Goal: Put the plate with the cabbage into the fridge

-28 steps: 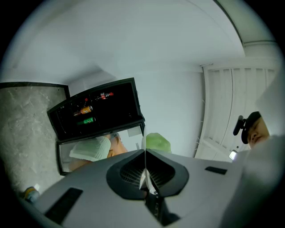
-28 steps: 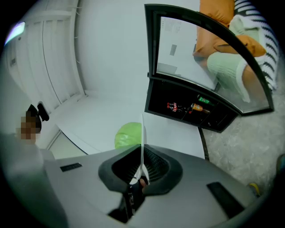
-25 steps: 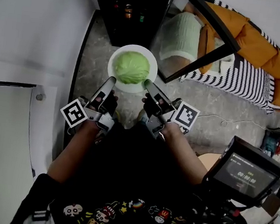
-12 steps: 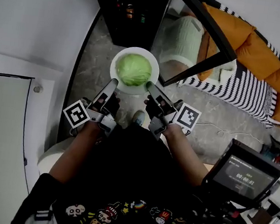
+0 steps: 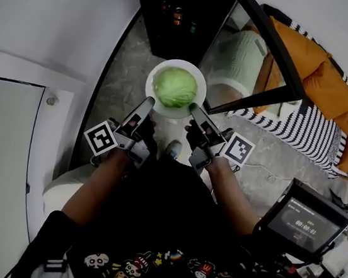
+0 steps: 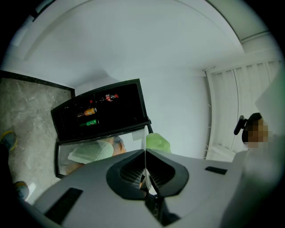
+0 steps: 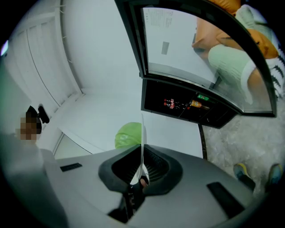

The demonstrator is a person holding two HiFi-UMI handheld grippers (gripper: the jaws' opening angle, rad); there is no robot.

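A white plate (image 5: 197, 81) carries a green cabbage (image 5: 175, 86) and hangs in the air in front of the open fridge (image 5: 177, 15). My left gripper (image 5: 149, 104) is shut on the plate's near left rim, my right gripper (image 5: 193, 110) on its near right rim. In the left gripper view the plate's thin edge (image 6: 144, 140) runs between the jaws, with the cabbage (image 6: 156, 142) just behind. The right gripper view shows the same edge (image 7: 142, 133) and the cabbage (image 7: 129, 135).
The fridge is dark inside, with bottles and cans (image 5: 176, 16) on a shelf. Its glass door (image 5: 260, 64) stands open at the right. A striped and orange sofa (image 5: 318, 103) lies beyond, white cabinet fronts (image 5: 41, 35) at the left. A camera rig (image 5: 300, 215) sits at my lower right.
Both grippers have carried the plate with the cabbage closer to the fridge opening. The view has shifted, so the fridge now sits more to the right.
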